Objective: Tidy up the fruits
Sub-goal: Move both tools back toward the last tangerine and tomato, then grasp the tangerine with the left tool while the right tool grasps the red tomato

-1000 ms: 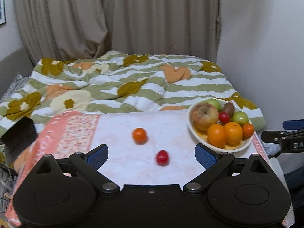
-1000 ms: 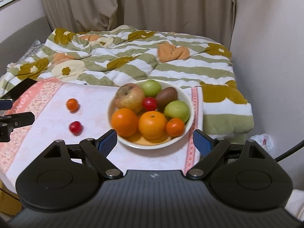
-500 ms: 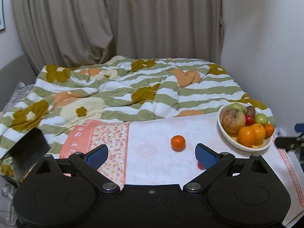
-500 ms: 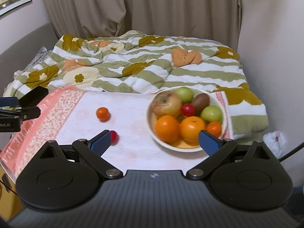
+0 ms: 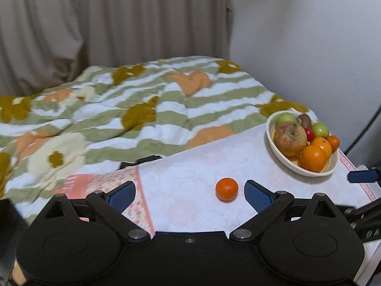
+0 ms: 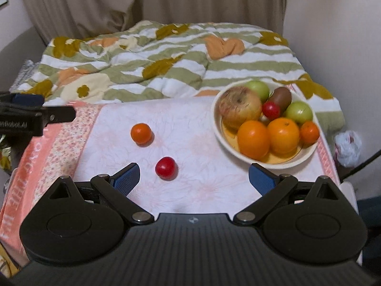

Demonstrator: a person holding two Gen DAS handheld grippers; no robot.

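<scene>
A small orange mandarin (image 5: 226, 189) lies on the pink-white cloth, just left of my left gripper's right fingertip. My left gripper (image 5: 189, 194) is open and empty. The mandarin also shows in the right wrist view (image 6: 141, 133), with a small red fruit (image 6: 166, 167) nearer me, between the fingers of my open, empty right gripper (image 6: 194, 178). A white bowl (image 6: 262, 160) at the right holds an apple, oranges, green fruits, a kiwi and a red fruit. The bowl also shows in the left wrist view (image 5: 285, 162). The red fruit on the cloth is hidden in the left wrist view.
The cloth-covered table (image 6: 202, 124) stands against a bed with a striped floral quilt (image 6: 166, 54). Curtains and a wall are behind. The left gripper (image 6: 28, 116) shows at the left edge of the right wrist view. A white plastic bag (image 6: 347, 147) lies beyond the table's right edge.
Both grippers have swung left and drawn back a little. In the left view the bowl slid right and the red fruit went out of sight; in the right view both loose fruits came nearer the centre.
</scene>
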